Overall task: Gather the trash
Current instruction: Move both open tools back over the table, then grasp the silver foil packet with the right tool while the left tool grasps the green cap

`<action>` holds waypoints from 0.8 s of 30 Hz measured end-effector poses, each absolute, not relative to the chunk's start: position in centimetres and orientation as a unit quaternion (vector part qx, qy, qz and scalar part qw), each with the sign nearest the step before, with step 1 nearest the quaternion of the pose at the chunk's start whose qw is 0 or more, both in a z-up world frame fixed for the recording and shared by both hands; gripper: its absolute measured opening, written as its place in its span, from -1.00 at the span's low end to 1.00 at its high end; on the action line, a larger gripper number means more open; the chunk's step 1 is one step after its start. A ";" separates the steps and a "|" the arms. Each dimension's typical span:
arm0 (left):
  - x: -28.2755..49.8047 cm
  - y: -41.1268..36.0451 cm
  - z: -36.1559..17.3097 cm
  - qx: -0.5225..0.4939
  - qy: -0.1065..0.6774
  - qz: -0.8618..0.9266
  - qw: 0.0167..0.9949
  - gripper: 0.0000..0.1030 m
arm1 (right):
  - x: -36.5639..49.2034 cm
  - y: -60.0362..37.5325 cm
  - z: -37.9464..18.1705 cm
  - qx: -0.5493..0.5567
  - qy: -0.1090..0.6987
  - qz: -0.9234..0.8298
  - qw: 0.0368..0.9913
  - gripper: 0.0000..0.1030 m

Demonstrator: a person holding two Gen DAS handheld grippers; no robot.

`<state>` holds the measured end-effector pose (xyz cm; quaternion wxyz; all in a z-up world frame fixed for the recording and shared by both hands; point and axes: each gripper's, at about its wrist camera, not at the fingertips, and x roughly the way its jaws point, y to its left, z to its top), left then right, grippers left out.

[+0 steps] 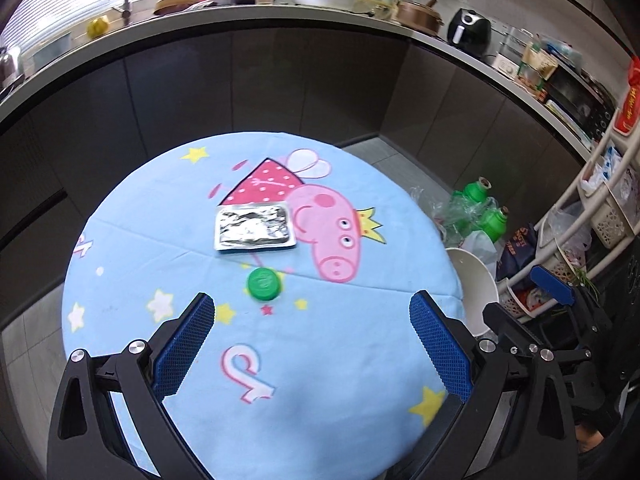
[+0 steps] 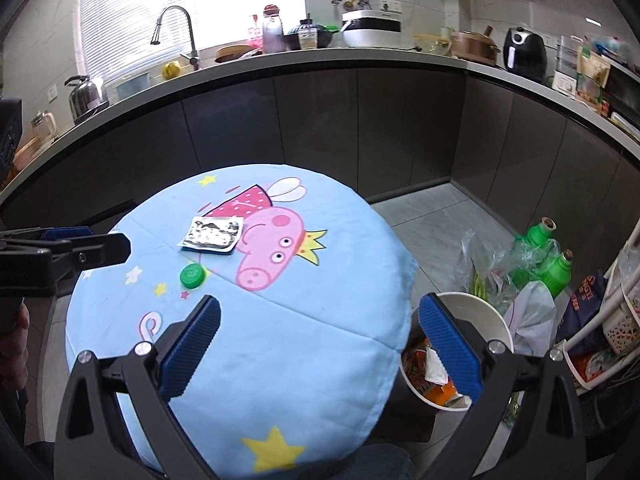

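A green bottle cap [image 1: 263, 283] and a silver foil packet [image 1: 254, 227] lie on the round table with a blue cartoon cloth [image 1: 360, 360]. My left gripper [image 1: 312, 340] is open and empty, hovering just short of the cap. Both also show in the right wrist view: the cap [image 2: 192, 275], the packet [image 2: 212, 234]. My right gripper [image 2: 320, 344] is open and empty above the table's right edge [image 2: 280, 380]. A white paper bin [image 2: 492, 320] holding wrappers stands on the floor right of the table; it also shows in the left wrist view [image 1: 474, 280].
Green bottles [image 2: 538, 240] in a plastic bag and a white bag lie on the floor beyond the bin. A white shelf rack [image 1: 592, 208] stands at right. A dark kitchen counter [image 2: 320, 60] with appliances runs behind. The left gripper shows at the left of the right view [image 2: 88, 248].
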<state>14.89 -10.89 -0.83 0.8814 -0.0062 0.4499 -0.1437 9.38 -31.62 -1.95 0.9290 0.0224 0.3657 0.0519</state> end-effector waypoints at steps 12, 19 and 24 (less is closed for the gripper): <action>15.5 -3.9 -3.8 -0.045 0.477 -0.085 0.874 0.83 | 12.2 -27.4 -3.3 -0.004 0.392 0.095 0.915 0.93; 16.4 -0.6 -5.3 -0.068 0.488 -0.064 0.868 0.83 | 16.3 -23.5 -5.1 -0.012 0.406 0.160 0.900 0.90; 16.9 1.2 -5.8 -0.079 0.486 -0.063 0.868 0.83 | 20.6 -20.2 -6.9 -0.033 0.420 0.229 0.877 0.80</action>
